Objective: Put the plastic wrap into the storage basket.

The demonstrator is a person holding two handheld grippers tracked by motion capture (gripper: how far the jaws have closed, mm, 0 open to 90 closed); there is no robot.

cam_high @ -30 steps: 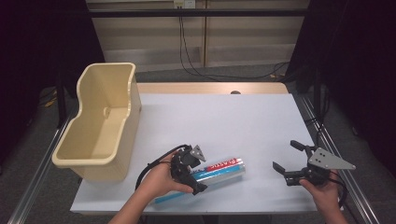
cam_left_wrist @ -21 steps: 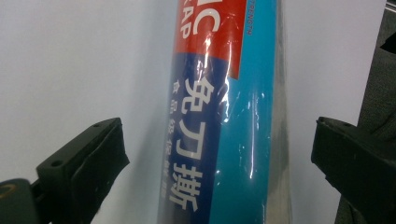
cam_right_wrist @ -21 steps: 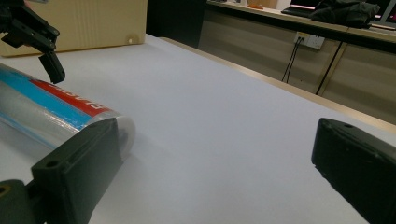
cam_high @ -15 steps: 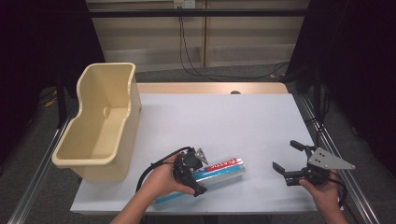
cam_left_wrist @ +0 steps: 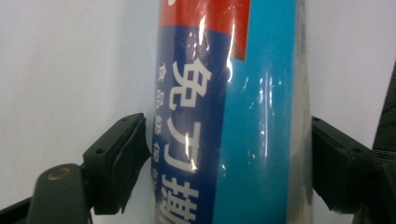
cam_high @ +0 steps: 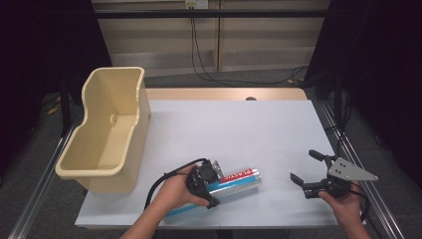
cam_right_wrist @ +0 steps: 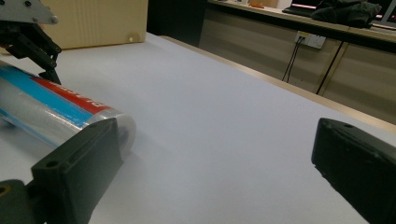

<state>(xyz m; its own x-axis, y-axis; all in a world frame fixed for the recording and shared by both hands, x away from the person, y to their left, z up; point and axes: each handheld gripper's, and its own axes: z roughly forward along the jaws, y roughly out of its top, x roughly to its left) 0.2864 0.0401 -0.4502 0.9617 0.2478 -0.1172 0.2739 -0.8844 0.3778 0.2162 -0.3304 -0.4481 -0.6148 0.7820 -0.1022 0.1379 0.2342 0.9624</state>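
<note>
Grasping step: left hand-held gripper [cam_high: 211, 185] jaws just closing around film roll [cam_high: 234, 180] near table [cam_high: 239, 129] front edge, pads pinching its sides. Right hand-held gripper [cam_high: 309, 173] spread, idle. Next: lift toward beige bin [cam_high: 107, 132].

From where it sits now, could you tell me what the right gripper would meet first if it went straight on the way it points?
Probably the near end of the roll. The right gripper points left across the table with open jaws, and the roll lies in that line, clamped farther along by the left gripper. Depth is uncertain.

Blue/red/silver film-wrap roll [cam_high: 234, 182] w/ white lettering lies flat on its side near desk's [cam_high: 239, 124] front edge, left of centre, angled slightly.
</note>
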